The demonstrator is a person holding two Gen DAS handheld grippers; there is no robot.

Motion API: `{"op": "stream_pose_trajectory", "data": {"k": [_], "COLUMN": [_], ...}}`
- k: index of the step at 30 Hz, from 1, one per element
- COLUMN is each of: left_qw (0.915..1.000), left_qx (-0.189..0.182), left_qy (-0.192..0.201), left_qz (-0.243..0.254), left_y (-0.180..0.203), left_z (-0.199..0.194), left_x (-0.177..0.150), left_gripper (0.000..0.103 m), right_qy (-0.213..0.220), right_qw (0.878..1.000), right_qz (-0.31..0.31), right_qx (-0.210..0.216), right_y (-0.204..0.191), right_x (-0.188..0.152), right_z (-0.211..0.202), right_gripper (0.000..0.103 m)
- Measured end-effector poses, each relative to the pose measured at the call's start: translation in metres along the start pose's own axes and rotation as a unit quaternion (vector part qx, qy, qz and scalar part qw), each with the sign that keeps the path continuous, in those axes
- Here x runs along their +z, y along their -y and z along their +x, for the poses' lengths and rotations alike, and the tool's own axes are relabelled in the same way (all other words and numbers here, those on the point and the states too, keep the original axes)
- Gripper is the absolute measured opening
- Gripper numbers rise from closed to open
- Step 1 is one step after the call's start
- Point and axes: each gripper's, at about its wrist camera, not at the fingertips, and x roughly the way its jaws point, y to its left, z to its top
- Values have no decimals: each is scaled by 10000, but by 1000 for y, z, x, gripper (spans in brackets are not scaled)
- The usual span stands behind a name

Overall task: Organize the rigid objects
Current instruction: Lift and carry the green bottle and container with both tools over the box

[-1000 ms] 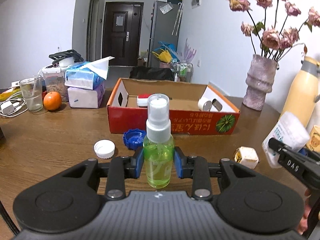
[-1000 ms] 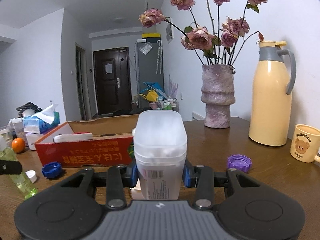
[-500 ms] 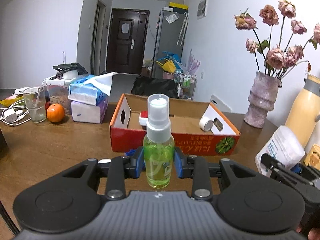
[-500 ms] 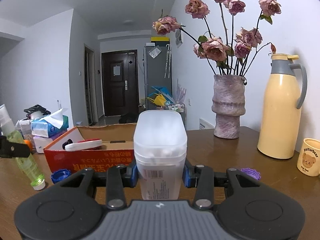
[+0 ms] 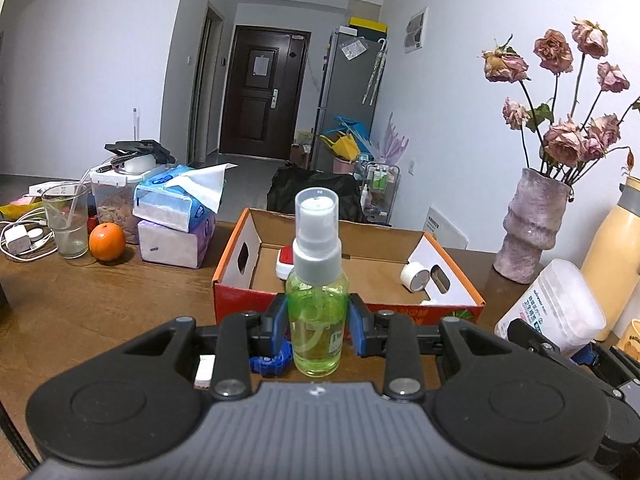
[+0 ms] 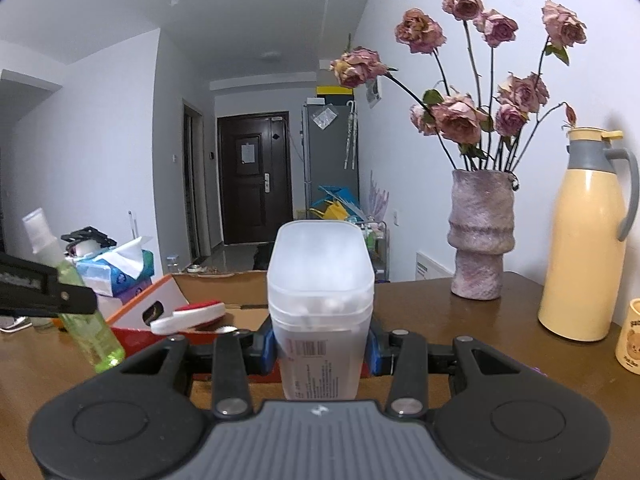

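My left gripper (image 5: 318, 330) is shut on a green spray bottle (image 5: 317, 312) with a white pump cap, held upright above the table in front of the red cardboard box (image 5: 256, 300). The bottle also shows in the right wrist view (image 6: 86, 320). My right gripper (image 6: 320, 350) is shut on a clear plastic jar (image 6: 320, 300) of white swabs, held above the table just before the box (image 6: 156, 304). The jar also shows at the right of the left wrist view (image 5: 554, 304). A red-and-white item (image 5: 285, 260) and a white roll (image 5: 414, 276) lie in the box.
A blue cap (image 5: 272, 362) and a white cap (image 5: 205, 370) lie on the table under my left gripper. Tissue packs (image 5: 176, 216), an orange (image 5: 107, 241) and a glass (image 5: 68, 220) stand left. A flower vase (image 6: 480, 236), a yellow thermos (image 6: 584, 240) and a mug (image 6: 630, 336) stand right.
Both grippers have risen from the table with their objects and moved closer to the red box. The spray bottle now hangs higher, and the caps have slid under the left gripper's view.
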Motion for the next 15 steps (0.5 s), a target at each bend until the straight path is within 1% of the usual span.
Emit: {"op": "stream_pose_trajectory", "data": {"k": [6,15], "left_qw": [10000,9999], "left_qx": [37,97], "left_qy": [43,-4], "left_qz": [-62,-131], "left_y": [0,-3], "left_z": [10,37], "left_x": [7,17], "left_gripper": [32,32], "right_qy": [54,-30], "right_qw": [9999,9995], "right_qz": [54,121], "right_qx": [93,284], "right_y": [-7,-11], "right_x": [7,12], "right_z": [15,38], "right_gripper": [40,40]}}
